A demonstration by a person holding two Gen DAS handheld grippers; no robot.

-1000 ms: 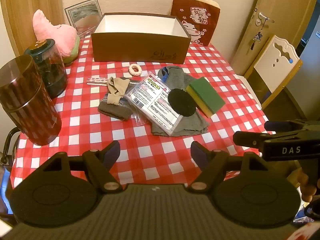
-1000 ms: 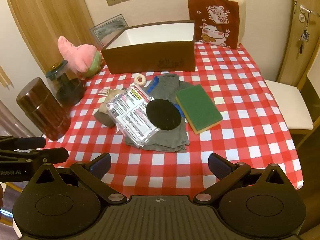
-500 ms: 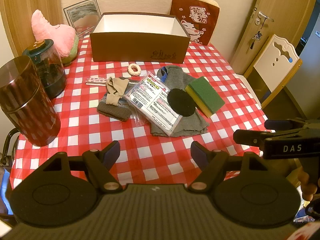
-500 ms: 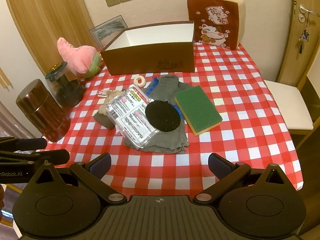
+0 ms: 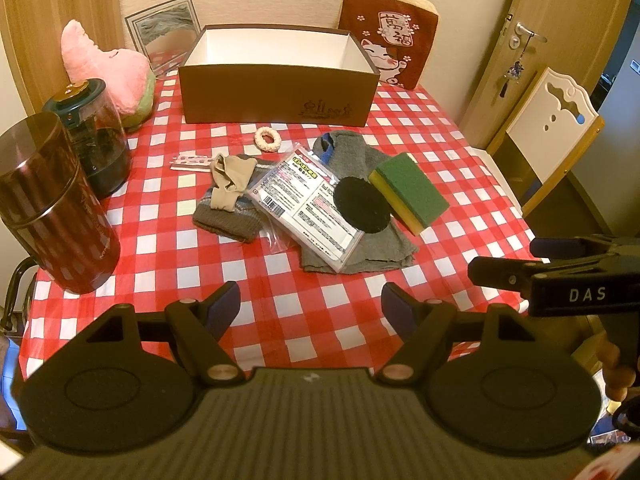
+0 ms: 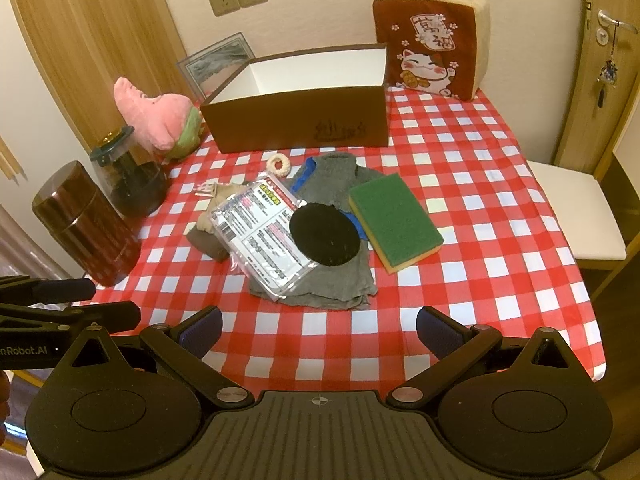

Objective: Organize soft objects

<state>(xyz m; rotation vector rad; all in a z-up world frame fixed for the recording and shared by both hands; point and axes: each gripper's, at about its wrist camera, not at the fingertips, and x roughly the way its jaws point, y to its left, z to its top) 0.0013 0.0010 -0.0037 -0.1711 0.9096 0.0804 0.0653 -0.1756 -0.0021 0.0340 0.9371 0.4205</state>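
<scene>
Still nothing is grasped: the left gripper [image 5: 310,304] and right gripper [image 6: 318,328] gape empty; take the sponge [image 6: 394,220] first, lifting it straight toward the box [image 6: 296,120].

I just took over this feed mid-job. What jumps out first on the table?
The red-and-white checked tablecloth dominates, with a pile at its centre: a green-and-yellow sponge and a round black pad lying on a crumpled grey cloth, beside a clear plastic packet with a printed label. Behind the pile stands an open brown cardboard box with a white inside. Both grippers hang open at the near edge, holding nothing.
</scene>
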